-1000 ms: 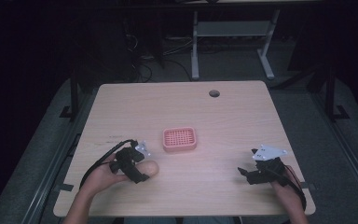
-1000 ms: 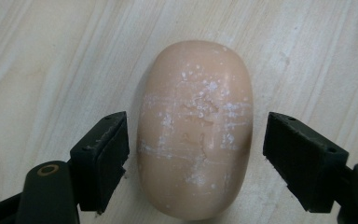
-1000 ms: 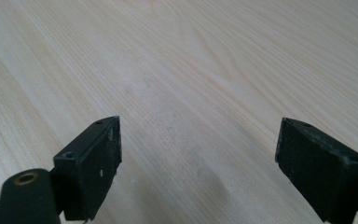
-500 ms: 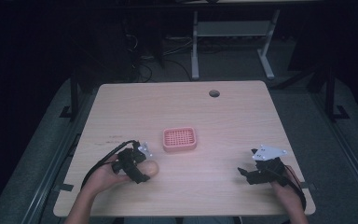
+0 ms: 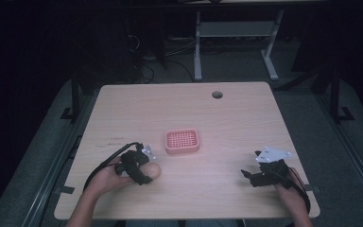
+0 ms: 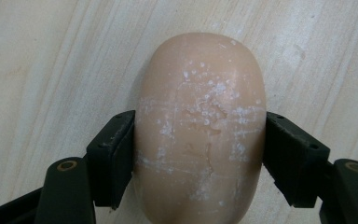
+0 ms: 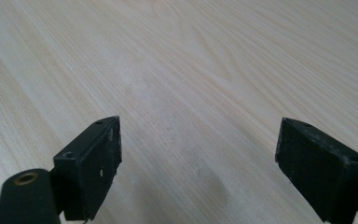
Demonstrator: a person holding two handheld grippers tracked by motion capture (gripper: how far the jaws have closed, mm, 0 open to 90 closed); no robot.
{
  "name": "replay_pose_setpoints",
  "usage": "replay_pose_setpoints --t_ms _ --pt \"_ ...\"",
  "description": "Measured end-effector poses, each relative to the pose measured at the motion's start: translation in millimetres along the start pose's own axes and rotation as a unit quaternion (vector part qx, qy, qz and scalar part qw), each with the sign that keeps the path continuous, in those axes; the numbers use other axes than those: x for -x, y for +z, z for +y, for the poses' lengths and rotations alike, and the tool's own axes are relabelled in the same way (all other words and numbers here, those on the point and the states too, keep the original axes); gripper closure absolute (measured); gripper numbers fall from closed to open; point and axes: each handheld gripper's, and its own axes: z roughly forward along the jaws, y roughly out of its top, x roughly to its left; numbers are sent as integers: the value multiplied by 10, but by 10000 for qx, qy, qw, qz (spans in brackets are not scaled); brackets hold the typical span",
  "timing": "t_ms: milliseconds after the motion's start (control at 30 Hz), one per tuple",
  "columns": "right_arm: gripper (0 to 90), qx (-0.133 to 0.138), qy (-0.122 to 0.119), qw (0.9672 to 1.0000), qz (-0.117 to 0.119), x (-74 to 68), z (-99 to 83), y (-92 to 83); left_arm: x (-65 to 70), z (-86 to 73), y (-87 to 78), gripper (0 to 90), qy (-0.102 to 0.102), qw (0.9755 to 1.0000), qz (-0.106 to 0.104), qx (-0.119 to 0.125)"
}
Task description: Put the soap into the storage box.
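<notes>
Left gripper view has the soap (image 6: pixel 200 126) clasped between both jaws of the left gripper (image 6: pixel 200 154), low over the table (image 6: pixel 37 56); against the pictures from a second ago nothing has shifted, so the grasp looks settled and a lift seems next. High view puts the soap just short of the pink dish (image 5: pixel 182 141). Right gripper (image 7: pixel 198 163) rests spread wide, holding nothing.
</notes>
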Motion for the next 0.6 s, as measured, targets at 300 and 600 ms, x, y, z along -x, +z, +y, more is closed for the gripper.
replay_pose_setpoints --t_ms 300,600 --pt "138 -8 34 10000 6 -3 0 -2 16 7 -1 315 40 10000 38 -33" --pt "138 -1 19 10000 -4 3 -2 -6 21 1 -3 319 30 10000 88 -10"
